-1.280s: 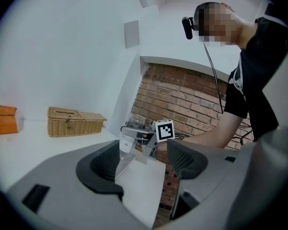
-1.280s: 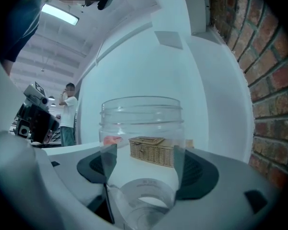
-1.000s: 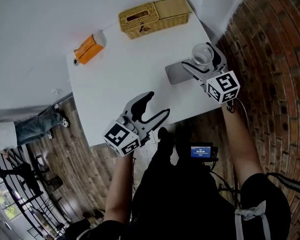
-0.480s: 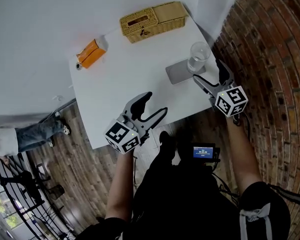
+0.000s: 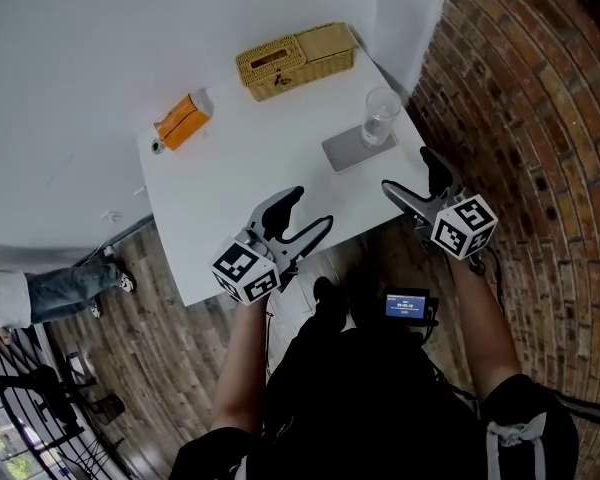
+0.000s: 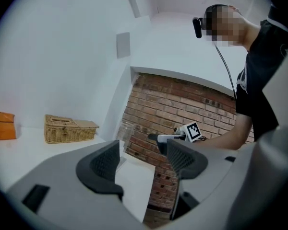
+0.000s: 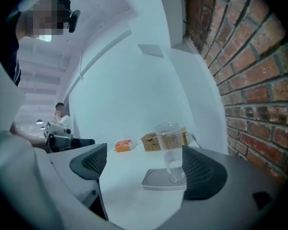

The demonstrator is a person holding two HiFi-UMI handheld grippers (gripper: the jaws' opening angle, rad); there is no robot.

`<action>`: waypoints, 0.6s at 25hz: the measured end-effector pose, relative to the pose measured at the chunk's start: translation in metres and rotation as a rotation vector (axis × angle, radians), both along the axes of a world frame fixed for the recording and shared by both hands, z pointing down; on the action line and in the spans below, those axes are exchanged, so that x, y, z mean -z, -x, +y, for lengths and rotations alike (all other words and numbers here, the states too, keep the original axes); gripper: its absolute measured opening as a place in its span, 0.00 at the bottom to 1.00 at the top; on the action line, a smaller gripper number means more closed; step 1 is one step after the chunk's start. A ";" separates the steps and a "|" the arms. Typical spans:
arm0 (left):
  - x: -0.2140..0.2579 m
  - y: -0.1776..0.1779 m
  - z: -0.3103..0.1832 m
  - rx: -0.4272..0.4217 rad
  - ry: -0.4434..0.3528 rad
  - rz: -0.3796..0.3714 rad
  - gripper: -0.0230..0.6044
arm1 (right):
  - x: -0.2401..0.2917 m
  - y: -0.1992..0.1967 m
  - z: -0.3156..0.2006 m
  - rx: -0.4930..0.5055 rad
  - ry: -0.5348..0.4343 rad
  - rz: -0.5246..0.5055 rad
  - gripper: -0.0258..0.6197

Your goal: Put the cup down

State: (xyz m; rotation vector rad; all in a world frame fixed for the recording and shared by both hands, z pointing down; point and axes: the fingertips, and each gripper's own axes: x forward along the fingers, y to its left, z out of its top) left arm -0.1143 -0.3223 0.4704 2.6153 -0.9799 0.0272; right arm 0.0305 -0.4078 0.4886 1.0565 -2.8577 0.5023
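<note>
A white table [image 5: 242, 183] stands against a white wall [image 5: 90, 38] — red brick wall [image 5: 525, 88] to its right, dark wood-plank floor [image 5: 145, 353] beneath its near edge.

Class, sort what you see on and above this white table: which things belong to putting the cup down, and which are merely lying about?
Belonging to the job:
cup, standing on the tray
grey tray
right gripper, open, clear of the cup

Lying about:
wicker basket
orange carton
left gripper, open and empty
</note>
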 end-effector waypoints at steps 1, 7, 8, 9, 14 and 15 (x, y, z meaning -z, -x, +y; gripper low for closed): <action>0.003 -0.001 0.002 -0.004 -0.006 0.003 0.54 | 0.006 0.002 0.007 0.011 -0.010 0.011 0.82; 0.017 -0.008 0.012 -0.040 -0.037 0.014 0.54 | 0.049 0.009 0.036 0.019 -0.105 0.036 0.78; 0.020 -0.009 0.013 -0.046 -0.043 0.015 0.54 | 0.056 0.011 0.040 0.020 -0.120 0.036 0.76; 0.022 -0.011 0.015 -0.052 -0.049 0.014 0.54 | 0.063 0.013 0.044 0.021 -0.133 0.034 0.74; 0.033 -0.019 0.024 -0.077 -0.074 0.014 0.54 | 0.091 0.016 0.058 -0.001 -0.154 -0.022 0.59; 0.036 -0.021 0.026 -0.081 -0.081 0.015 0.54 | 0.094 0.017 0.059 -0.002 -0.152 -0.032 0.57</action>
